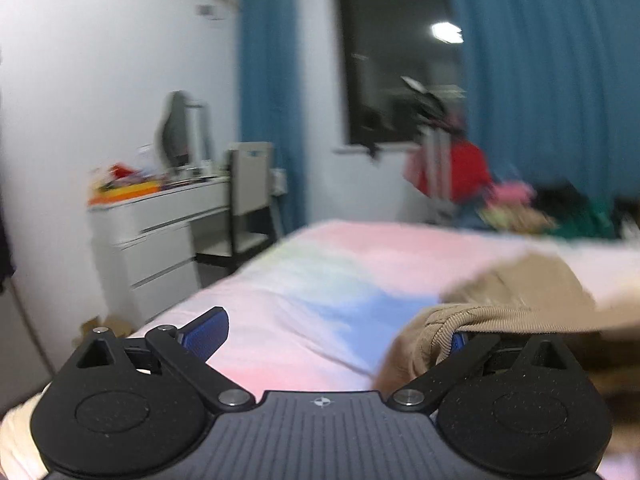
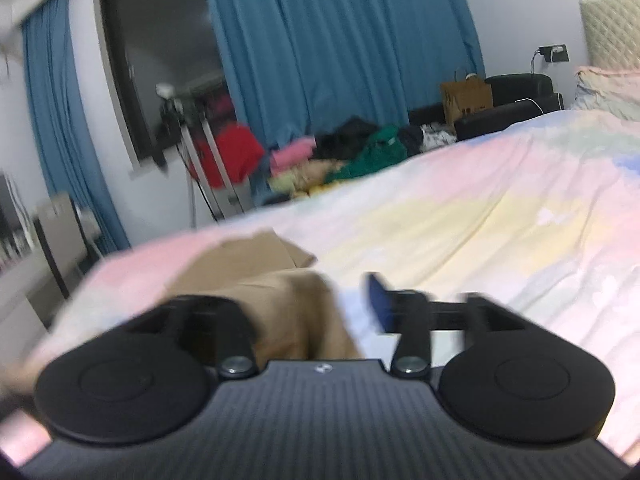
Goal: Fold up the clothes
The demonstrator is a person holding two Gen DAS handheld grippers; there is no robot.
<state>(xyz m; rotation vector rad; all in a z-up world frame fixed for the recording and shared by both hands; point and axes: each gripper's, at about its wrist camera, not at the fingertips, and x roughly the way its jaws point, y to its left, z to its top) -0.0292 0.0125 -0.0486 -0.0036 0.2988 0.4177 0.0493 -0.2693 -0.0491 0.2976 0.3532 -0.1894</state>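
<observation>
bed (image 2: 460, 216) w/ pastel sheet fills lower half of both views; pile of clothes (image 2: 340, 156) sits at its far edge, mid frame. tan garment (image 1: 520, 288) lies on the bed, lower right in left view, lower left-centre in right view. looks soft, light, floppy knit w/ ribbed hem, so it'll sag and bunch; best held at the hem or a corner, both sides, and kept taut. left tool (image 1: 336, 334): jaws spread wide, hem draped over the right-hand finger, not pinched. right tool (image 2: 320, 300): spread too, cloth over the left-hand finger, blurry so contact unclear.
</observation>
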